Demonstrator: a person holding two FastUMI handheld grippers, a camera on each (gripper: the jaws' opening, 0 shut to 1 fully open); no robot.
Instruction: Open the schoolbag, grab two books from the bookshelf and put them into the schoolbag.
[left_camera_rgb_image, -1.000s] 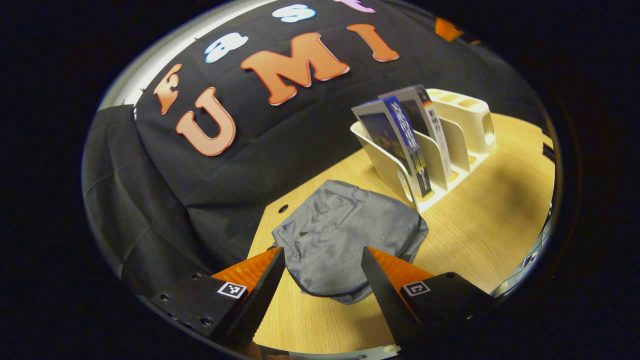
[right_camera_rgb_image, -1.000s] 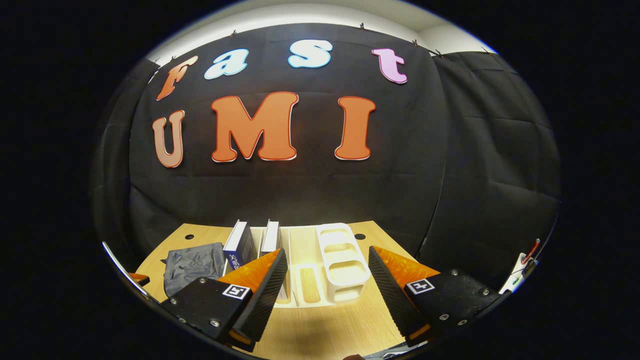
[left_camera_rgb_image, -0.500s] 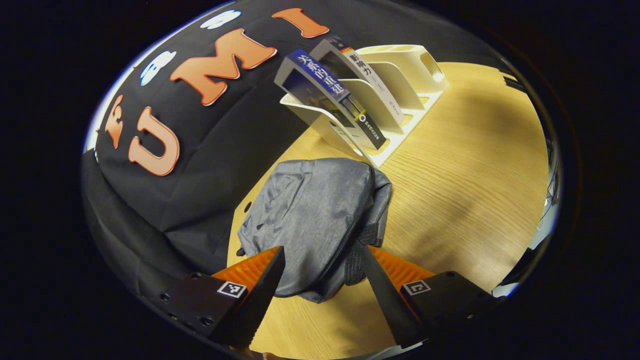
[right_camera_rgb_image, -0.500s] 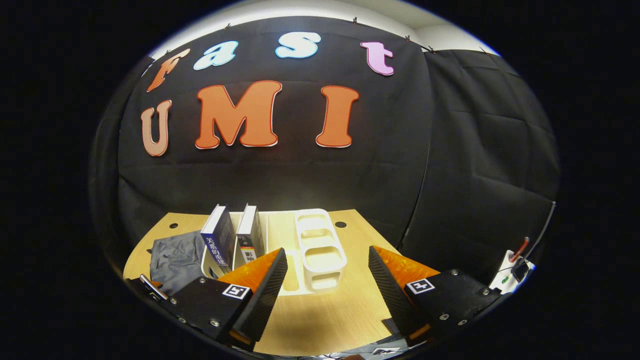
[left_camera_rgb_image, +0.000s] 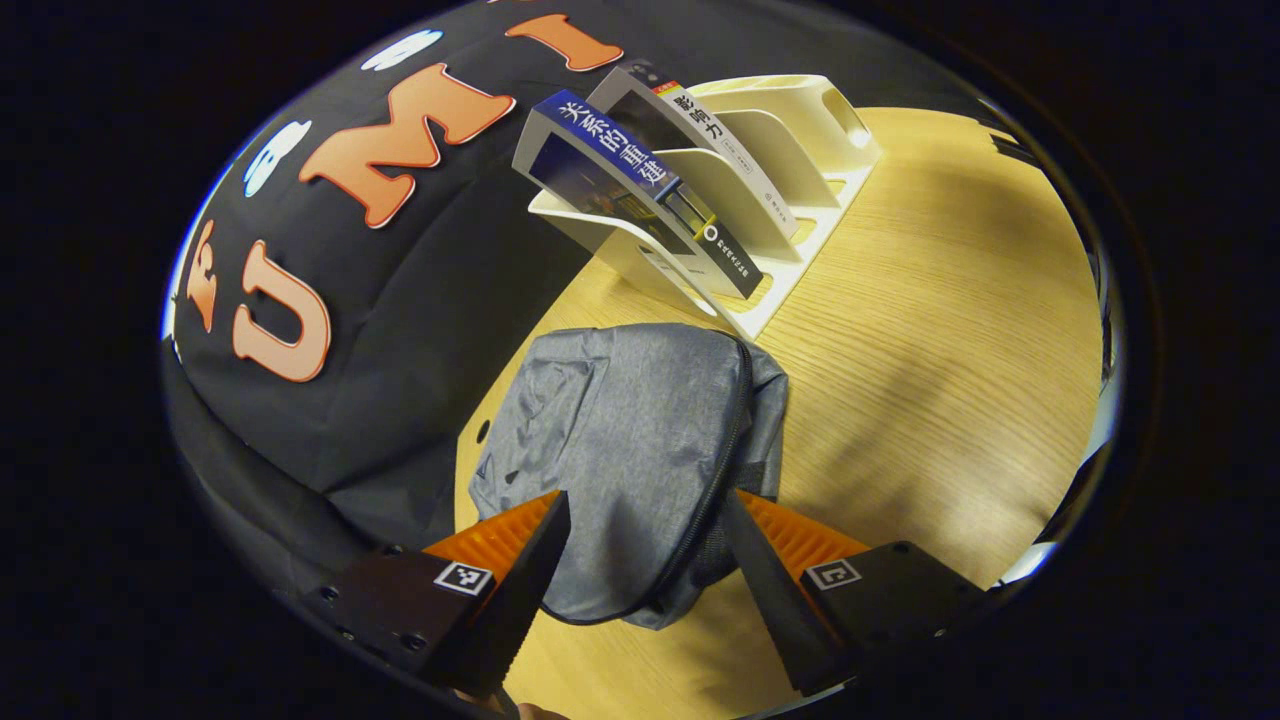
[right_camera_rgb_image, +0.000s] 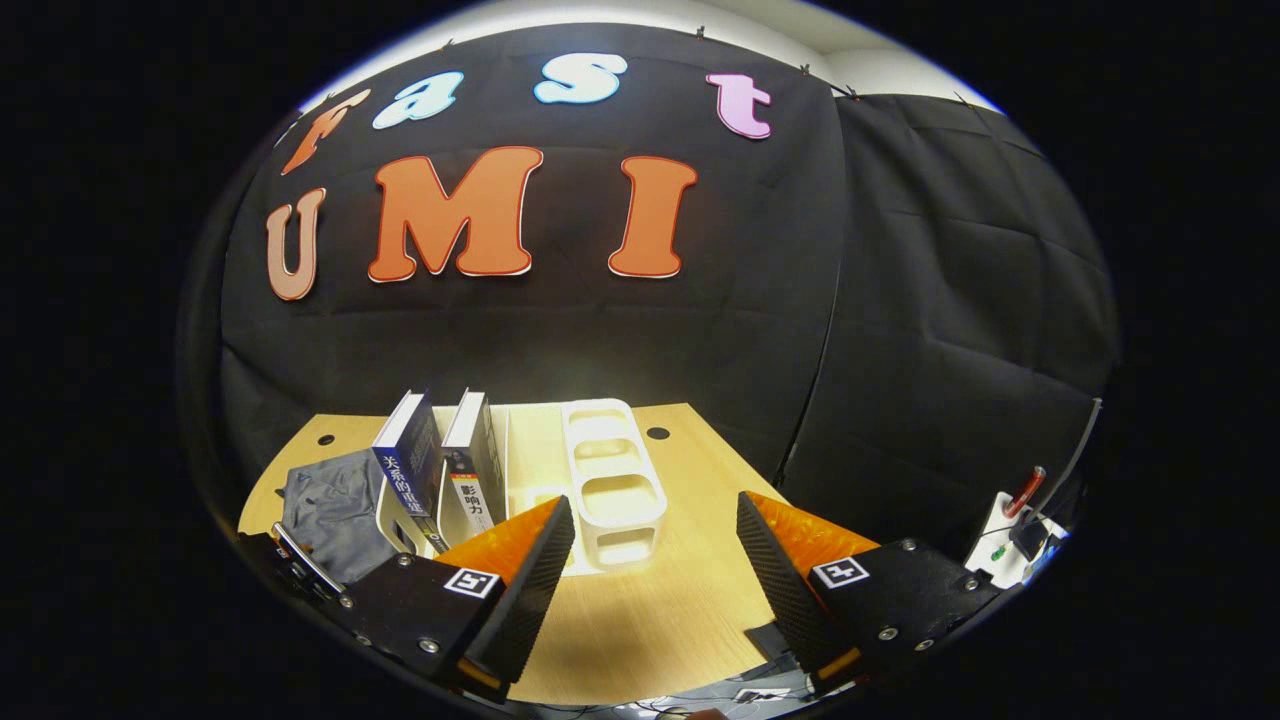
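Observation:
A grey schoolbag (left_camera_rgb_image: 630, 440) lies flat on the wooden table (left_camera_rgb_image: 940, 360), its dark zipper (left_camera_rgb_image: 725, 450) running along its right edge and closed. My left gripper (left_camera_rgb_image: 640, 545) hovers open just above the bag's near end, nothing between its fingers. Behind the bag stands a white bookshelf (left_camera_rgb_image: 770, 200) holding a blue-spined book (left_camera_rgb_image: 620, 165) and a white-spined book (left_camera_rgb_image: 715, 145). In the right gripper view, the right gripper (right_camera_rgb_image: 655, 555) is open and empty, well back from the bookshelf (right_camera_rgb_image: 610, 490), the two books (right_camera_rgb_image: 440, 470) and the bag (right_camera_rgb_image: 330, 505).
The bookshelf's right-hand slots (right_camera_rgb_image: 605, 470) hold no books. Two small round holes (right_camera_rgb_image: 657, 433) pierce the tabletop near the back wall. A small stand with a red-handled item (right_camera_rgb_image: 1015, 510) sits off the table's right edge.
The left gripper moved closer over the bag and tilted down, so the zipper came into view. The right gripper rose slightly; bookshelf and books sit lower-left of its fingers.

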